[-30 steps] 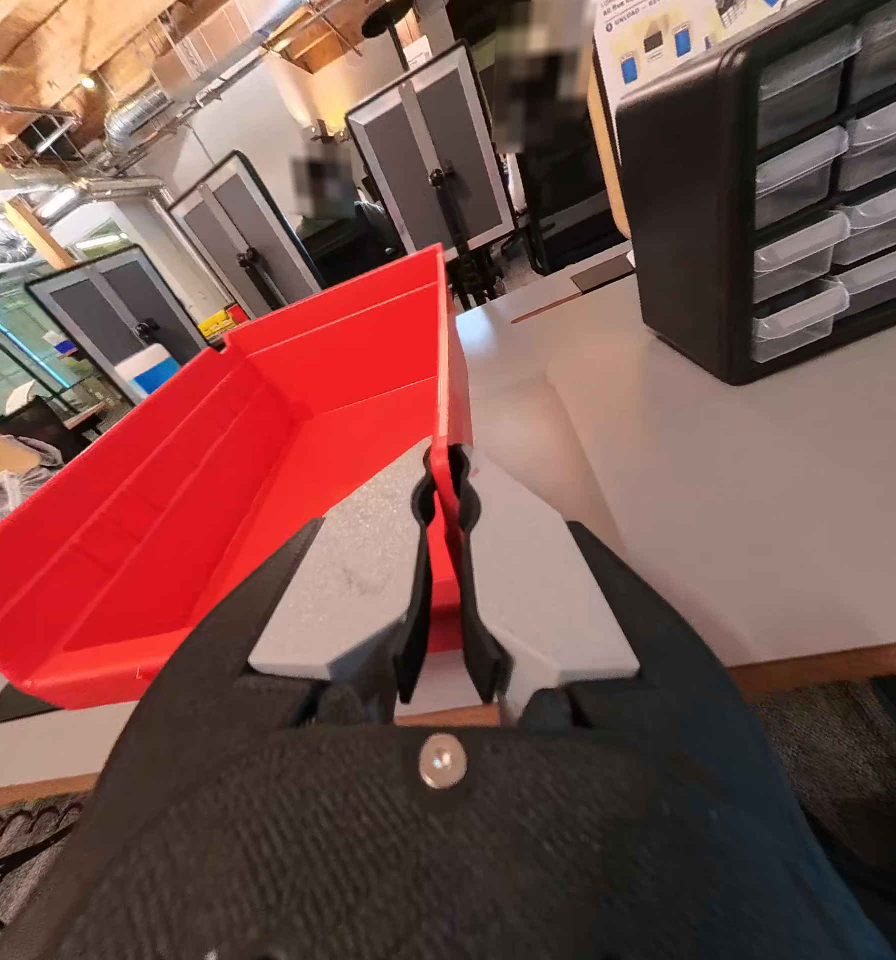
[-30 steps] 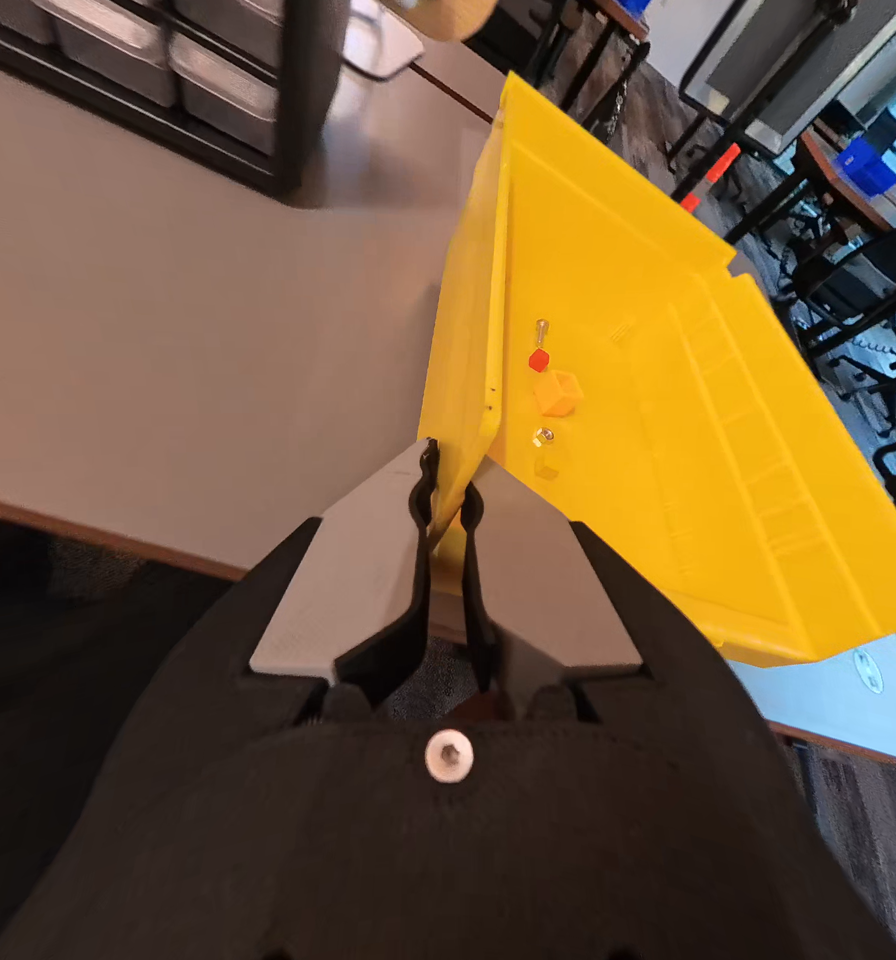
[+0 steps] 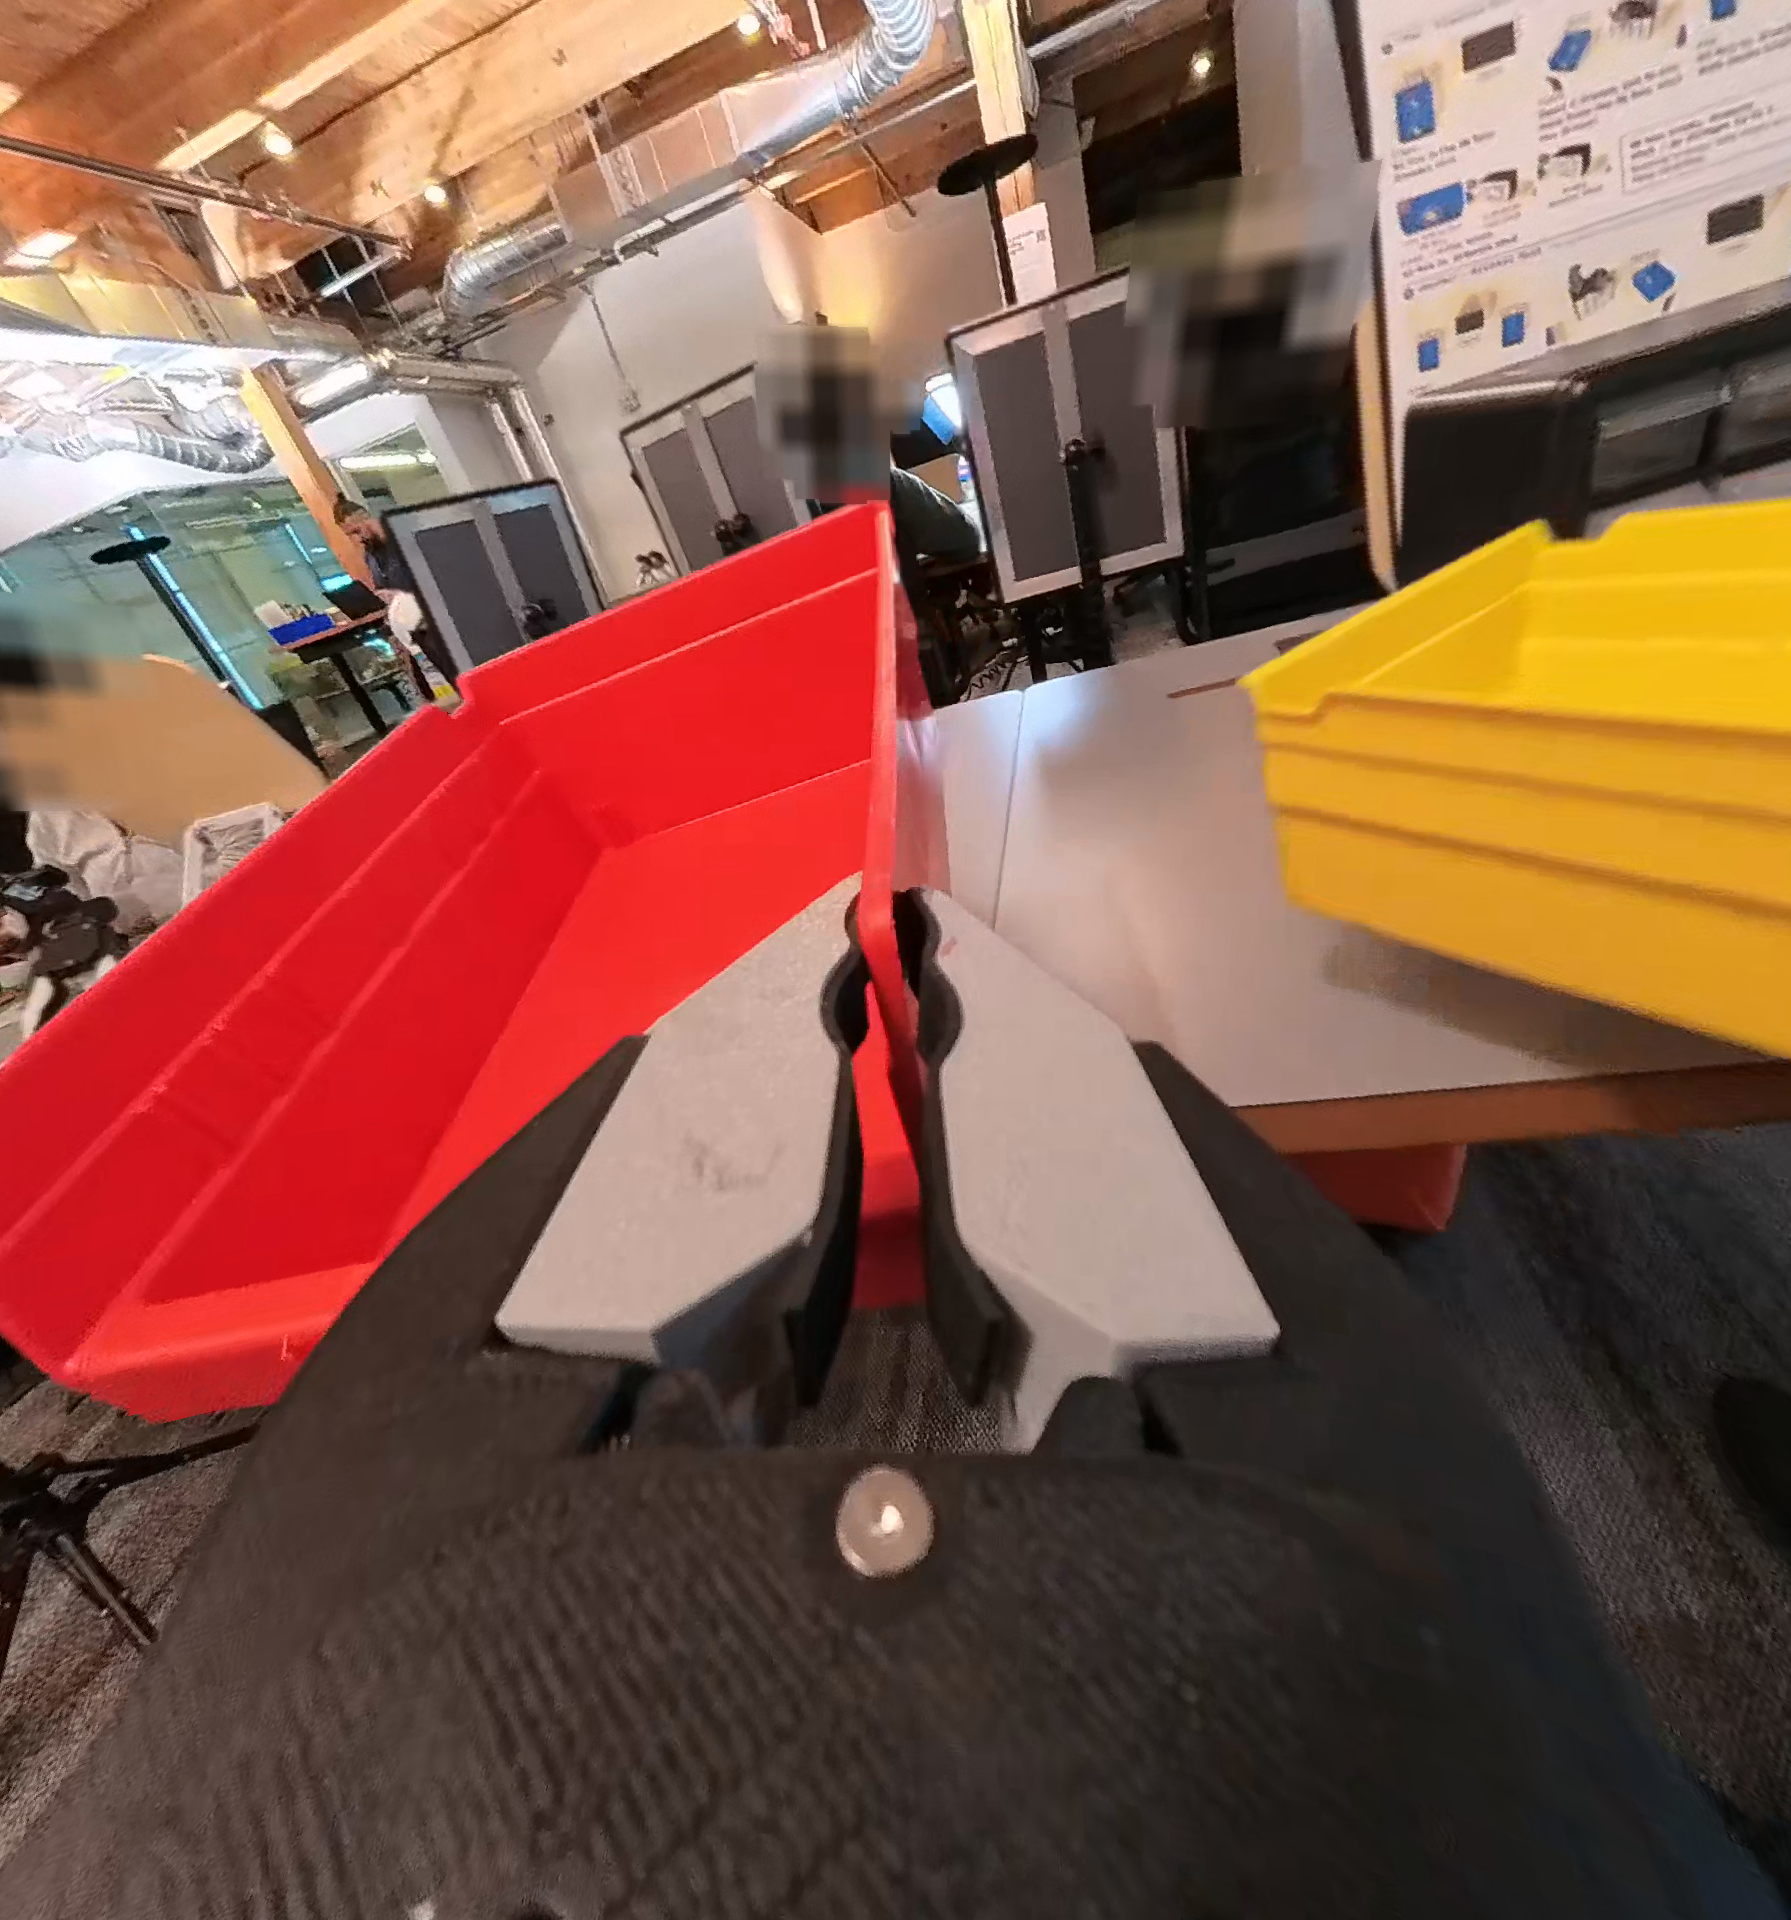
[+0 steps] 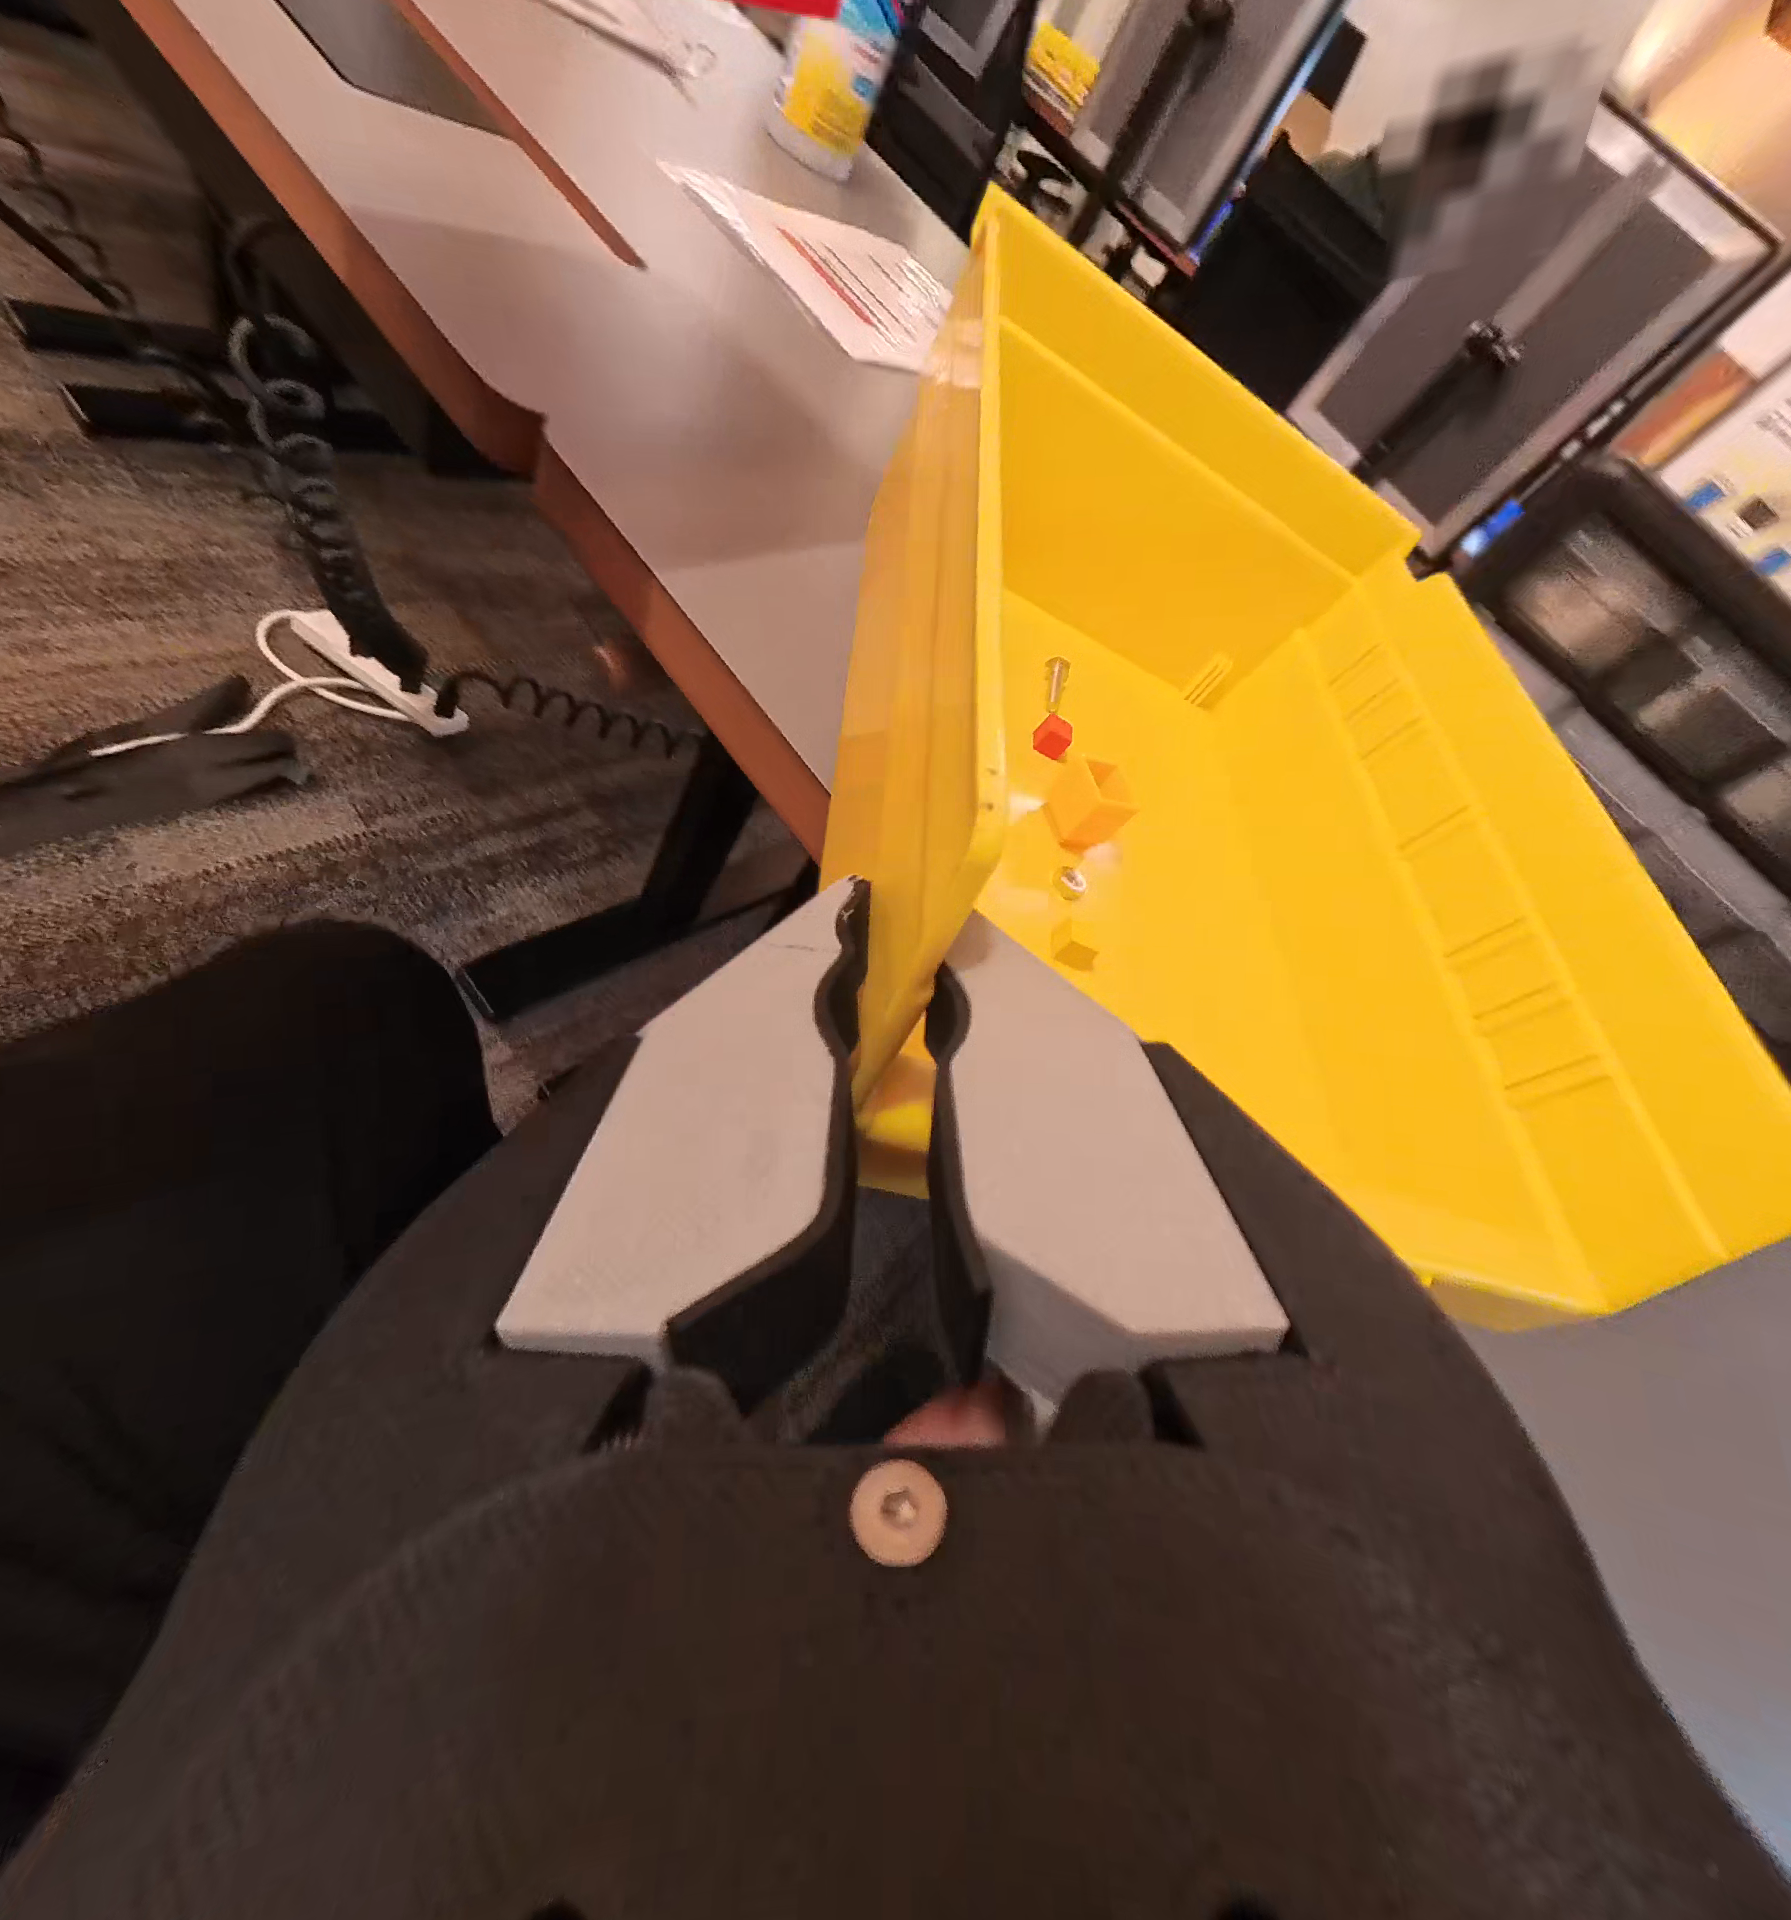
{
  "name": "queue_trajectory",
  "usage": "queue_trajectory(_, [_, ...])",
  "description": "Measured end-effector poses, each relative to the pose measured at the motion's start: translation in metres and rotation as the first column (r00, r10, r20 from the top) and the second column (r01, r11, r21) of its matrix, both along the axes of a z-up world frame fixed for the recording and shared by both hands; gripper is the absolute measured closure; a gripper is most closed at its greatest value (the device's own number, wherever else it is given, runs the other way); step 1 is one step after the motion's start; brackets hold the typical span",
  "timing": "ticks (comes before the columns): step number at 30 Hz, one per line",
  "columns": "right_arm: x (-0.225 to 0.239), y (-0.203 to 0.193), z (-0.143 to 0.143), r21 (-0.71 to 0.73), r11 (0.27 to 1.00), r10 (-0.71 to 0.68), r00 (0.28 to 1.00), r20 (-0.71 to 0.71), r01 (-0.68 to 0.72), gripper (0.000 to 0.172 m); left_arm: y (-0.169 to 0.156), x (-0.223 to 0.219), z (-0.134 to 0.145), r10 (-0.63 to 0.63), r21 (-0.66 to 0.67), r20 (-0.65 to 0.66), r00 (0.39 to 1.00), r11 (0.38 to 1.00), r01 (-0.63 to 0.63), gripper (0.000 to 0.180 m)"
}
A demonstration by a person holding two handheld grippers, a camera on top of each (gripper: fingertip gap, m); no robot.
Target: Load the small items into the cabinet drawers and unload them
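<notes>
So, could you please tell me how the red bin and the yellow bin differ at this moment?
The red bin looks empty, while the yellow bin carries a few small items. The red bin is pinched at its side wall by the left gripper, the yellow bin by the right gripper. Both are open plastic bins of similar shape, held off the table.

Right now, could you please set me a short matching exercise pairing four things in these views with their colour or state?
Things:
1. red plastic bin
2. yellow plastic bin
3. small red cube
4. black drawer cabinet

States:
A. lying inside the yellow bin
B. standing on the table, untouched
C. empty, wall clamped by the left gripper
D. holding small parts, wall clamped by the right gripper

Pairs: 1-C, 2-D, 3-A, 4-B
</notes>
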State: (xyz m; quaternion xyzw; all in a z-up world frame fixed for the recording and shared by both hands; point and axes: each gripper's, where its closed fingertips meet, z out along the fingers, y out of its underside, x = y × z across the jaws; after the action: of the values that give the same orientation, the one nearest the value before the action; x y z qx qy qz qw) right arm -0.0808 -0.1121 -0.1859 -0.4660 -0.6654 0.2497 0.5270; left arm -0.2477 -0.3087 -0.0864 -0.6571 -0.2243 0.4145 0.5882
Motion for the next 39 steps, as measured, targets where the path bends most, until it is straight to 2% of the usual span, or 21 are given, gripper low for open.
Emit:
queue_trajectory(4, [-0.064, -0.035, -0.012, -0.004, 0.999, 0.046, 0.999, -0.019, -0.046, 0.167, -0.021, -0.004, 0.008, 0.041, 0.024, -0.013, 0.999, 0.999, -0.040, 0.179])
queue_trajectory(8, [-0.123, -0.047, -0.019, -0.012, 0.999, 0.030, 0.999, -0.018, -0.030, 0.165, -0.036, -0.009, 0.012, 0.068, 0.045, -0.021, 0.997, 0.997, -0.067, 0.179])
queue_trajectory(15, [-0.203, -0.038, -0.038, -0.052, 0.993, -0.110, 0.994, -0.001, 0.110, 0.166, -0.050, -0.020, 0.008, 0.088, 0.066, 0.008, 0.996, 0.994, -0.089, 0.179])
queue_trajectory(22, [-0.277, -0.019, -0.038, -0.122, 0.961, -0.256, 0.966, -0.040, 0.250, 0.164, -0.053, -0.028, -0.003, 0.090, 0.067, 0.044, 0.995, 0.993, -0.093, 0.179])
queue_trajectory(26, [-0.318, -0.018, -0.043, -0.035, 0.971, -0.235, 0.970, 0.062, 0.238, 0.120, -0.057, -0.029, -0.003, 0.094, 0.072, 0.048, 0.994, 0.993, -0.098, 0.178])
queue_trajectory(28, [-0.317, -0.019, -0.032, -0.018, 0.975, -0.221, 0.974, 0.053, 0.223, 0.110, -0.059, -0.029, -0.003, 0.104, 0.067, 0.041, 0.994, 0.992, -0.107, 0.179])
queue_trajectory(30, [-0.302, -0.025, -0.013, -0.037, 0.986, -0.164, 0.986, -0.022, 0.163, 0.108, -0.062, -0.029, -0.001, 0.113, 0.068, 0.032, 0.993, 0.991, -0.115, 0.179])
queue_trajectory(34, [-0.241, -0.027, 0.013, -0.105, 0.994, 0.000, 0.998, -0.069, -0.007, 0.102, -0.066, -0.024, 0.005, 0.117, 0.076, 0.016, 0.993, 0.990, -0.118, 0.179])
queue_trajectory(36, [-0.198, -0.011, 0.025, -0.155, 0.985, 0.064, 0.995, -0.078, -0.075, 0.105, -0.065, -0.018, 0.011, 0.109, 0.081, 0.005, 0.994, 0.991, -0.109, 0.179])
queue_trajectory(39, [-0.128, 0.041, 0.044, -0.242, 0.964, 0.095, 0.992, -0.082, -0.112, 0.115, -0.052, 0.000, 0.025, 0.075, 0.081, -0.036, 0.997, 0.994, -0.071, 0.179])
